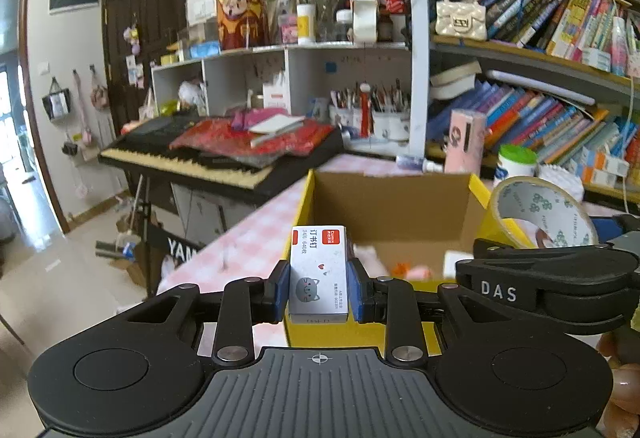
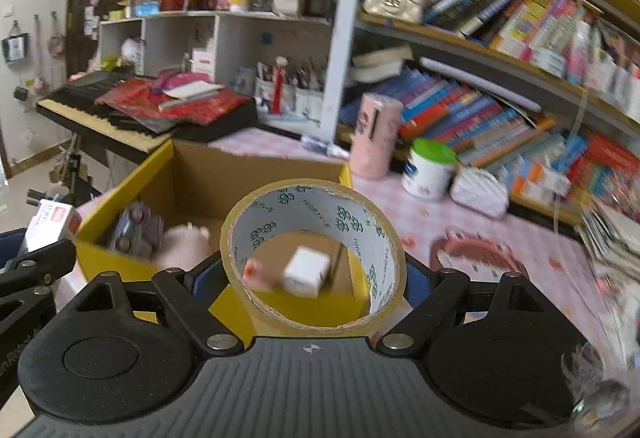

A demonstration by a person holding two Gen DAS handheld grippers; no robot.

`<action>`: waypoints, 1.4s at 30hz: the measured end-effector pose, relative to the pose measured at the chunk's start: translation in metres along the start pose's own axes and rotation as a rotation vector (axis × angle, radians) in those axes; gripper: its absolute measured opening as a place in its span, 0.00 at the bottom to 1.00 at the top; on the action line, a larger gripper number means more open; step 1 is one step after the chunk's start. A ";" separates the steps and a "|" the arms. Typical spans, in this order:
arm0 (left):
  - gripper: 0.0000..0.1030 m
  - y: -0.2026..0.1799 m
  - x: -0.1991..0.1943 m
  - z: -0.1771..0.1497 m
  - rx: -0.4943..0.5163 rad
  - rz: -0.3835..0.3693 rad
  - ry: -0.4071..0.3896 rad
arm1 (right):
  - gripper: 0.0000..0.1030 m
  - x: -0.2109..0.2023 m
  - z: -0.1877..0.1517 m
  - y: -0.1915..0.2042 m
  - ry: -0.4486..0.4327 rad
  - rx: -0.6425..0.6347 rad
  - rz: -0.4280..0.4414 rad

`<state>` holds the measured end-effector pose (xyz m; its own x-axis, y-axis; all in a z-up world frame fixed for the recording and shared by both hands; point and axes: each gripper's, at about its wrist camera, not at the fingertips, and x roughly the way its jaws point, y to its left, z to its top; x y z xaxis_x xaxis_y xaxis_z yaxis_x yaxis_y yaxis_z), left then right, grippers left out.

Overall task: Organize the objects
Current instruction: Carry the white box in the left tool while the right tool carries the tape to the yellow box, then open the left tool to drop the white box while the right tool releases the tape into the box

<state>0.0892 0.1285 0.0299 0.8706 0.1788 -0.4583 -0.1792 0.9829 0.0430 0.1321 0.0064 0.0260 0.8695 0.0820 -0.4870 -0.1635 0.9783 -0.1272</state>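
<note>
The left gripper [image 1: 319, 288] was clamped tight on a small white staple box [image 1: 318, 272] printed with a grey cat, a red logo and the Chinese characters "订书钉". The right gripper [image 2: 310, 280], jaws spread wide, gripped a roll of tan packing tape [image 2: 314, 258] with green logos inside its core; its housing read "DAS". Both items were held above an open yellow cardboard box [image 1: 390, 206] on a pink checked tablecloth [image 1: 248, 238].

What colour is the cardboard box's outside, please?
Yellow; the cardboard box shows best in the right wrist view.
</note>
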 end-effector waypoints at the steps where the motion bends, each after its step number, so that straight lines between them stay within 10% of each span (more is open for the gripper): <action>1: 0.27 -0.002 0.004 0.003 -0.001 0.006 -0.004 | 0.83 0.006 0.005 -0.002 -0.005 -0.007 0.018; 22: 0.27 -0.024 0.095 0.029 0.003 0.129 0.113 | 0.84 0.145 0.046 -0.021 0.323 0.142 0.379; 42: 0.41 -0.026 0.104 0.024 0.046 0.141 0.120 | 0.84 0.167 0.046 -0.002 0.365 -0.060 0.303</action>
<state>0.1955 0.1226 0.0023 0.7772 0.3111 -0.5470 -0.2722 0.9499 0.1536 0.2996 0.0270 -0.0151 0.5602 0.2792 -0.7799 -0.4203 0.9071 0.0228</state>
